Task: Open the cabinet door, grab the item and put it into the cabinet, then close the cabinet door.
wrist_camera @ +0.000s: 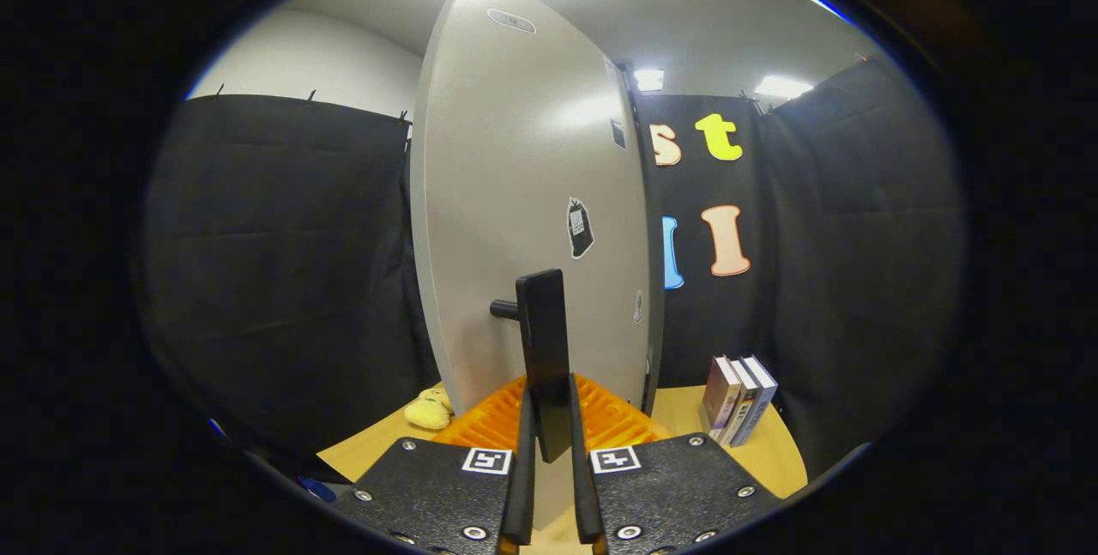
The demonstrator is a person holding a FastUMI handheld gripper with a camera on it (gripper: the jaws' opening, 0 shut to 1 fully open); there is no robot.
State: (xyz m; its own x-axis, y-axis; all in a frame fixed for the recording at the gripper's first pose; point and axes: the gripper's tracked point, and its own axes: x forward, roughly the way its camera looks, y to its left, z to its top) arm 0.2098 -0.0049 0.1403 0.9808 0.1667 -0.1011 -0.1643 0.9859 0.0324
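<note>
Two fingers (520, 469) of the gripper (546, 452) stand close together with the dark upright handle (545, 358) of the cabinet door between them; both press against its lower end, so the claw is narrow and clamped on the handle. The handle is a flat bar that rises above the fingers, joined to the door (523, 195) by a short round peg on its left. The pale door fills the space just ahead, with a small dark sticker (581, 227) on its face to the right of the handle. Behind the handle's foot lies an orange ribbed rack (609, 418) on the wooden table (772, 452). A yellow soft toy (429, 409), likely the item to be stored, rests on the table near its left edge, just left of the door's lower corner and well apart from the gripper. Three books (738, 399) stand upright together toward the table's right edge.
</note>
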